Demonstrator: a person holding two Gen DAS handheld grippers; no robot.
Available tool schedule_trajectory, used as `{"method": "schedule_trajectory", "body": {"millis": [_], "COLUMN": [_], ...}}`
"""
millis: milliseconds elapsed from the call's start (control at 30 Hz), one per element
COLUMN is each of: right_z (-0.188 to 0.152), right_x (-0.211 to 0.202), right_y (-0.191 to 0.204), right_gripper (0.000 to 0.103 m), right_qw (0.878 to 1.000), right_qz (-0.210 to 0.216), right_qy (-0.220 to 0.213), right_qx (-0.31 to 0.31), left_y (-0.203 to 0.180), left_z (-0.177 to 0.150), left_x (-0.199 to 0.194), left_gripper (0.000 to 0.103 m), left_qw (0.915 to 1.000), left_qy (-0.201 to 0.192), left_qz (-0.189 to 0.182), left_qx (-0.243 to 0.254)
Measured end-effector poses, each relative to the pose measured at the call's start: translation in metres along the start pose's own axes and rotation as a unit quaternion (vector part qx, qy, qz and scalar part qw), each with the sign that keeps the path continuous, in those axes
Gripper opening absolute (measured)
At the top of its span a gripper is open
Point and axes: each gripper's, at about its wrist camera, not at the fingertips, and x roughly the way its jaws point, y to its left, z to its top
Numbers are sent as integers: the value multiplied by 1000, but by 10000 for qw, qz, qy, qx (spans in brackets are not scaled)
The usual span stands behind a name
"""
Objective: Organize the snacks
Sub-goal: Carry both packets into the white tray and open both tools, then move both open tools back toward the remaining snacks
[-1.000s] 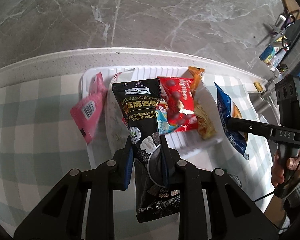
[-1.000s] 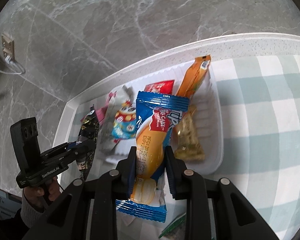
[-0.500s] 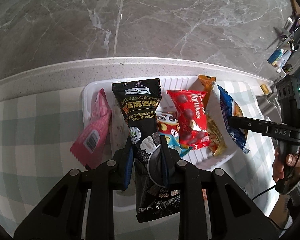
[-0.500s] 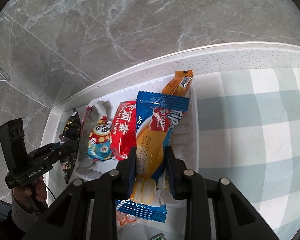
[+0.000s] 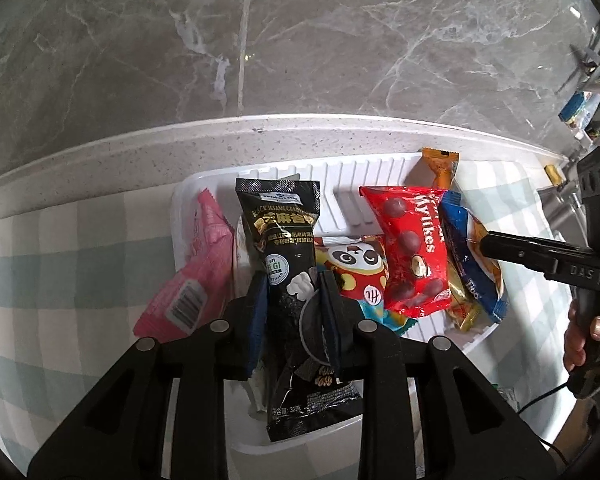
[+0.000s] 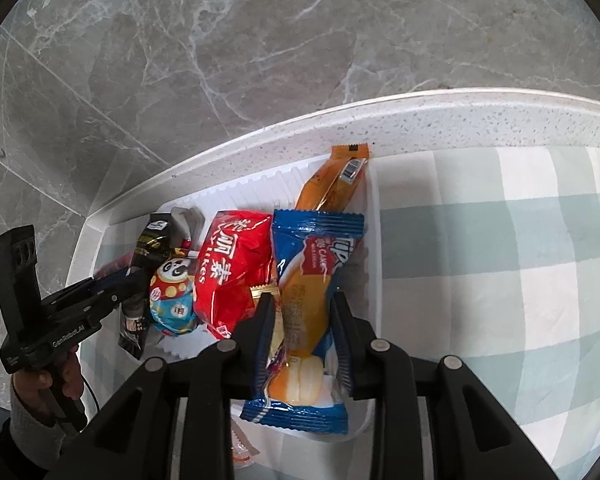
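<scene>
My left gripper [image 5: 294, 280] is shut on a black sesame snack packet [image 5: 290, 256] and holds it over the left part of a white ribbed tray [image 5: 364, 168]. My right gripper [image 6: 302, 300] is shut on a blue cake packet [image 6: 314, 256] over the tray's right side [image 6: 374, 240]. In the tray lie a red chocolate-ball bag [image 5: 414, 248], a panda packet [image 5: 356, 268], an orange bar [image 6: 334, 180] and a gold packet [image 5: 462, 308]. A pink packet [image 5: 198, 276] leans over the tray's left rim.
The tray sits on a green-and-white checked cloth [image 6: 500, 260] near the white speckled counter edge [image 5: 300, 132]. Beyond the edge is grey marble floor [image 5: 300, 40]. Small clutter sits at the far right [image 5: 580, 112].
Both grippers have moved forward over the tray with their packets still held. The tray and its snacks look larger and nearer in both views.
</scene>
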Motion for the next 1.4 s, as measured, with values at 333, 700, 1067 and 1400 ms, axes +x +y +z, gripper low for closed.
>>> {"method": "schedule_trajectory", "body": {"millis": [333, 700, 1067, 1400], "right_z": [-12, -44, -100, -148], "right_x": [-23, -61, -76, -81], "right_y": [7, 24, 40, 48], "right_gripper": [42, 48, 50, 51], "right_qw": [9998, 9986, 9959, 9926], "right_qz": [-10, -18, -166, -271], "right_qy": [-194, -363, -227, 9], "right_qx": [-108, -382, -861, -1180], "left_y": [-12, -20, -42, -69], "left_z": [0, -26, -85, -139], "left_x": [-23, -68, -88, -76], "left_gripper": [24, 43, 45, 45], "left_qw": [9990, 9985, 9988, 9979], "left_qy": [-318, -530, -344, 114], "left_qz": [226, 50, -168, -347], "left_qx": [203, 149, 296, 535]}}
